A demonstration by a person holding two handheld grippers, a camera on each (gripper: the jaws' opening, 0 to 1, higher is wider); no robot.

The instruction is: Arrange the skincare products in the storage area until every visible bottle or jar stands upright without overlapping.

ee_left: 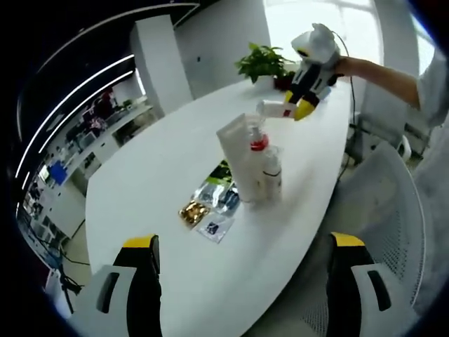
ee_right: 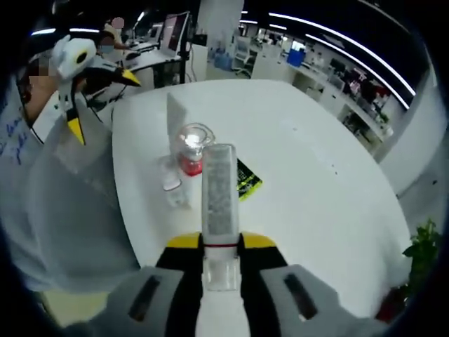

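Left gripper view, nearest first: the left gripper (ee_left: 242,281) has its two black, yellow-tipped jaws set wide apart with nothing between them, above the near edge of the long white oval table (ee_left: 147,182). Beyond them a small cluster of flat foil sachets (ee_left: 210,207) in gold, silver and green lies on the tabletop. Just behind the sachets stand a tall white squeeze tube (ee_left: 238,151), upright on its cap, and touching its side a clear pump bottle with a red collar (ee_left: 265,165), also upright. Farther off, the right gripper (ee_left: 300,105), held by a person's hand, hangs above the table clamped on a white cylindrical bottle with a grey label (ee_left: 273,109), which lies roughly level in the air. A green potted plant (ee_left: 265,63) sits at the far end.

Right gripper view: the right gripper (ee_right: 221,246) grips the white bottle (ee_right: 219,200) at its cap end, the body pointing forward. Beyond it stand the pump bottle (ee_right: 191,151) and squeeze tube (ee_right: 175,116). The left gripper (ee_right: 74,84) is at the far left.
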